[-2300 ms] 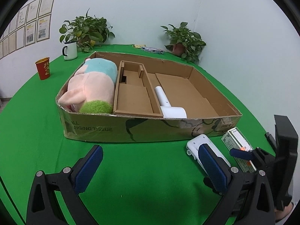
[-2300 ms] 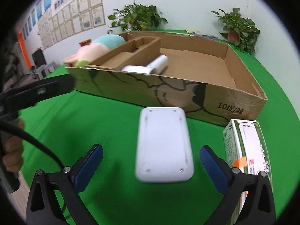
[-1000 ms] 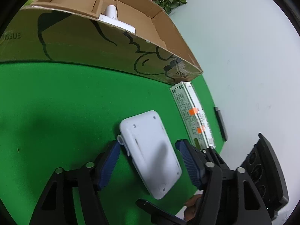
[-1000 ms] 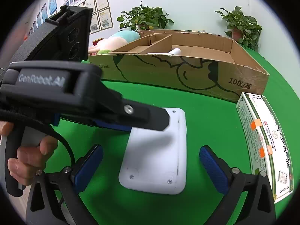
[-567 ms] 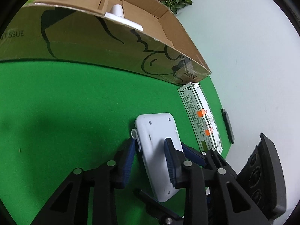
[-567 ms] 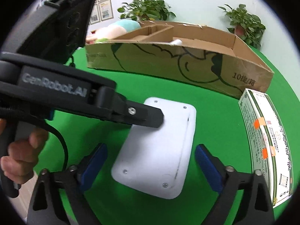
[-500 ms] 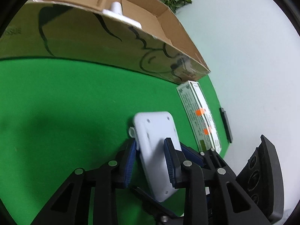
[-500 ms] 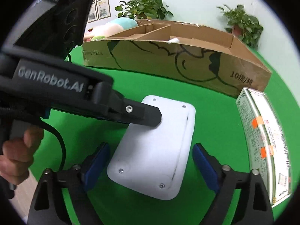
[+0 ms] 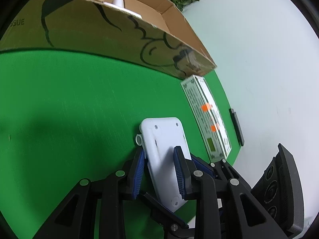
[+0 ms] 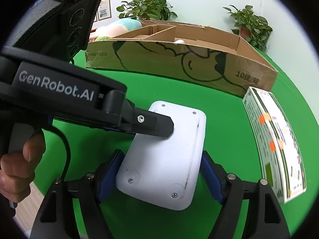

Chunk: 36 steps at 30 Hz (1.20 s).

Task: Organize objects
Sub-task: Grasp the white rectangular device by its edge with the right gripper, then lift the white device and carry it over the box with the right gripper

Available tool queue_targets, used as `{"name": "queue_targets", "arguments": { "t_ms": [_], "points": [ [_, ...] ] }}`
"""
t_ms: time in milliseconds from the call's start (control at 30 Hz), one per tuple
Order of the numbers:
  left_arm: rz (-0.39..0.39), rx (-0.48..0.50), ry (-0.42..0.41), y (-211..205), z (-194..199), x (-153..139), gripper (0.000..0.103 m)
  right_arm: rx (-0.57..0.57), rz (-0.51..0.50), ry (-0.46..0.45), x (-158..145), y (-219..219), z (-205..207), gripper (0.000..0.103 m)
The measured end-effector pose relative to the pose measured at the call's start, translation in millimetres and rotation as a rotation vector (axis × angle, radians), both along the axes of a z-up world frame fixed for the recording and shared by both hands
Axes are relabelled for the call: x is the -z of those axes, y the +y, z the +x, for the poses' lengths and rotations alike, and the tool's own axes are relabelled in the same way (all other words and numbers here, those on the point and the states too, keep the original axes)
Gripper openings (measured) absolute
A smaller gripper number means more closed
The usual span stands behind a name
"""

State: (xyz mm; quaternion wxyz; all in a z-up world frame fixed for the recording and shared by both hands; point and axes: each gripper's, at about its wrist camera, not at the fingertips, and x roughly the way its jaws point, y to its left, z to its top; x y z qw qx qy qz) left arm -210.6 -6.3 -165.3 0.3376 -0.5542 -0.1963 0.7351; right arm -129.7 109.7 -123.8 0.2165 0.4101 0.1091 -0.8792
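Note:
A flat white plastic device [image 9: 165,155] with rounded corners and screws is lifted, tilted, above the green table. My left gripper [image 9: 159,159] is shut on its top and bottom faces; it shows in the right wrist view [image 10: 151,127] as a black arm across the left. My right gripper [image 10: 159,171] has closed in on the device [image 10: 165,159], with its blue pads at or very near both side edges. The cardboard box [image 10: 179,61] stands behind, holding a plush toy [image 10: 115,27] and a white roll [image 9: 117,1].
A green and white carton [image 10: 277,139] lies flat on the table to the right of the device, also in the left wrist view [image 9: 207,115]. Two potted plants [image 10: 147,8] stand behind the box. A thin black object [image 9: 236,126] lies near the table's right edge.
My left gripper came over the white device, shut on it and tilted it up. My right gripper's fingers then closed in from wide open to the device's sides.

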Motion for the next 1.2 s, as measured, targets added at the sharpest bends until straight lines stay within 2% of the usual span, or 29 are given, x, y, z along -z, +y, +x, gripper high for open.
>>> {"name": "queue_targets", "arguments": {
  "t_ms": [167, 300, 467, 900, 1200],
  "points": [
    [0.017, 0.009, -0.01, -2.7, 22.5, -0.8, 0.026, 0.032, -0.012, -0.004, -1.1, 6.3, 13.6, 0.075],
    [0.038, 0.002, -0.031, -2.8, 35.2, -2.2, 0.026, 0.078, -0.023, 0.01, -5.4, 12.5, 15.9, 0.067],
    [0.039, 0.001, -0.02, -21.2, 41.0, -11.4, 0.024, 0.057, 0.002, 0.028, -6.8, 9.0, 14.9, 0.066],
    [0.019, -0.017, 0.064, -30.6, 44.6, -52.5, 0.022, 0.073, -0.028, 0.082, -25.0, 4.7, 8.7, 0.065],
    [-0.005, -0.032, 0.164, -26.7, 11.5, -96.6, 0.022, 0.105, -0.088, 0.166, -51.7, 2.4, -23.6, 0.065]
  ]
}}
